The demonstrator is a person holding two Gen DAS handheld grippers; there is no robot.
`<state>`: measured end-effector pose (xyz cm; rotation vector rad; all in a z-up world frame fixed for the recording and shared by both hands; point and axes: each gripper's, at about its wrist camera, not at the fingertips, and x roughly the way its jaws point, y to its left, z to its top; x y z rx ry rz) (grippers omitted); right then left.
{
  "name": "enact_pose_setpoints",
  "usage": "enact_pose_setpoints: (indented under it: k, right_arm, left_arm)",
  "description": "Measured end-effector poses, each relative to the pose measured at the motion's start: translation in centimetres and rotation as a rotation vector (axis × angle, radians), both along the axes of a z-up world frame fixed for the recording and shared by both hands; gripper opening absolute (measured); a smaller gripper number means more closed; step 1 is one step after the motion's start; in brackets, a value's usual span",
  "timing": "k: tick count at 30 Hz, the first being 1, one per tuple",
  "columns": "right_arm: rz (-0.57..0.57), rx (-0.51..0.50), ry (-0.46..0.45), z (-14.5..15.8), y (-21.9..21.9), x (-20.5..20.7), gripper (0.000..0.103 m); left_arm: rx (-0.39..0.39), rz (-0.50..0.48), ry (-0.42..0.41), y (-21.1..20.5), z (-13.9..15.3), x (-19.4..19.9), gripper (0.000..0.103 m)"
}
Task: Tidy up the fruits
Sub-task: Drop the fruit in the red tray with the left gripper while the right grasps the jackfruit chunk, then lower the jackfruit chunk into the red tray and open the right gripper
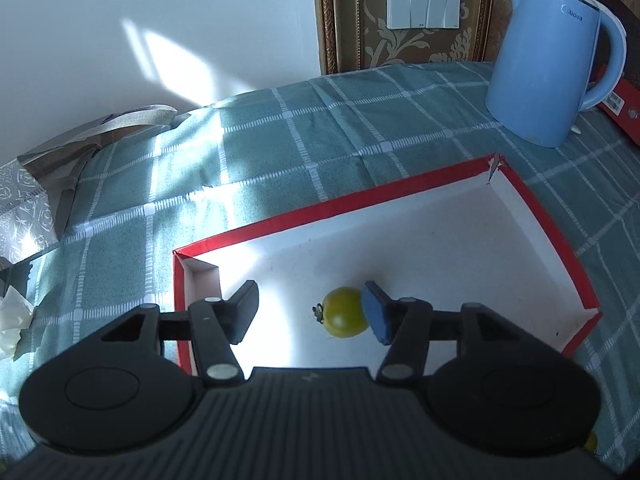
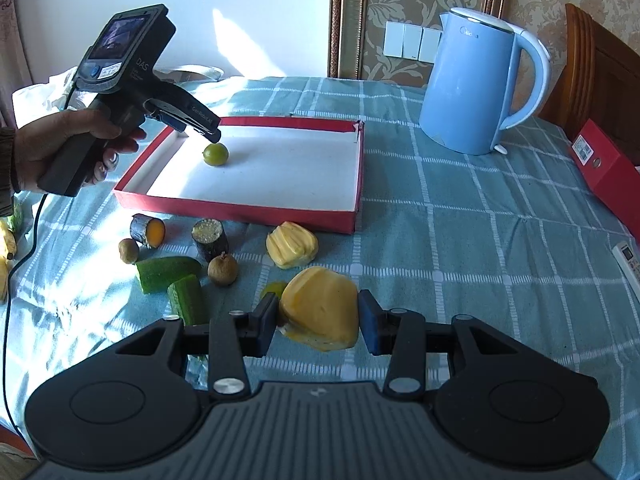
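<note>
Right wrist view, tray (image 2: pixel 256 208) mostly bare (one fruit (image 2: pixel 216 154)).

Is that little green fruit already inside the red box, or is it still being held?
Inside. The green fruit rests on the white floor of the red box, and the left gripper stands open around it.
</note>
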<state>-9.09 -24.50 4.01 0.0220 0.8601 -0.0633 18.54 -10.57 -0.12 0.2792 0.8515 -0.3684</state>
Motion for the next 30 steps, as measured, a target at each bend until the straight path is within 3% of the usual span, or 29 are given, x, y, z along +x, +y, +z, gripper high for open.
enact_pose_setpoints:
  k: [2, 3, 10, 14, 18, 30]
  right_arm:
    - [0.012, 0.004, -0.022, 0.3, 0.0, 1.3, 0.041]
    - [0.022, -0.001, -0.037, 0.4, 0.1, 2.2, 0.041]
    - [0.08, -0.002, -0.099, 0.7, 0.4, 9.1, 0.041]
    - [0.108, 0.0, -0.099, -0.4, 0.5, 13.7, 0.041]
    - [0.105, 0.008, -0.062, -2.8, 0.3, 17.9, 0.041]
    - [0.012, 0.033, 0.042, -7.3, -1.3, 24.2, 0.044]
  left_arm:
    - [-0.041, 0.03, -0.026, 1.5, 1.5, -1.3, 0.074]
    - [-0.062, 0.05, -0.031, 2.3, 2.2, -2.2, 0.077]
    - [-0.137, 0.173, -0.012, 7.9, 4.0, -10.7, 0.077]
    - [-0.113, 0.192, 0.034, 10.0, 3.5, -14.6, 0.077]
    - [-0.05, 0.209, 0.008, 11.6, 3.5, -17.2, 0.078]
    - [0.002, 0.25, -0.02, 14.0, 4.1, -19.5, 0.085]
